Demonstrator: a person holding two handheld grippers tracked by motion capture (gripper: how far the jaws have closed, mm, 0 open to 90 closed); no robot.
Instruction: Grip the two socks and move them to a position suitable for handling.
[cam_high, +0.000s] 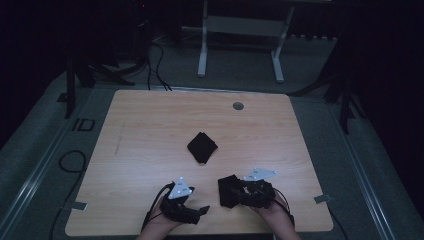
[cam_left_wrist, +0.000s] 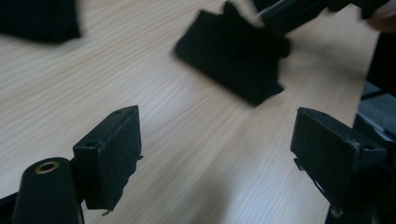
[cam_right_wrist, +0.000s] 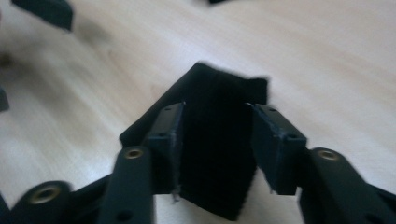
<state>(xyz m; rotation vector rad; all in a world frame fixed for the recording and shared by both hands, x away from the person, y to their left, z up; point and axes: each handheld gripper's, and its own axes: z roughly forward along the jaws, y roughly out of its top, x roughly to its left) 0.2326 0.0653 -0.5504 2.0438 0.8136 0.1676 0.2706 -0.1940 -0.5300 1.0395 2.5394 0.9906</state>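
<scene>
**Right jaws on the near cloth, left gripper free beside it**

Nearest you, your left gripper (cam_high: 202, 209) stands wide open with nothing between its pads, only bare table (cam_high: 150, 125). Just to its right, your right gripper (cam_high: 231, 192) has the folded black cloth (cam_right_wrist: 219, 140) pressed between its jaws, about half open; the cloth's long axis runs away along the jaws. So the left hand is the free one, close by. Farther off, mid-table, a second black cloth (cam_high: 202, 147) lies apart.

A dim lab: bare wooden table (cam_high: 150, 130), floor cables (cam_high: 157, 65), metal stand (cam_high: 240, 30).
</scene>
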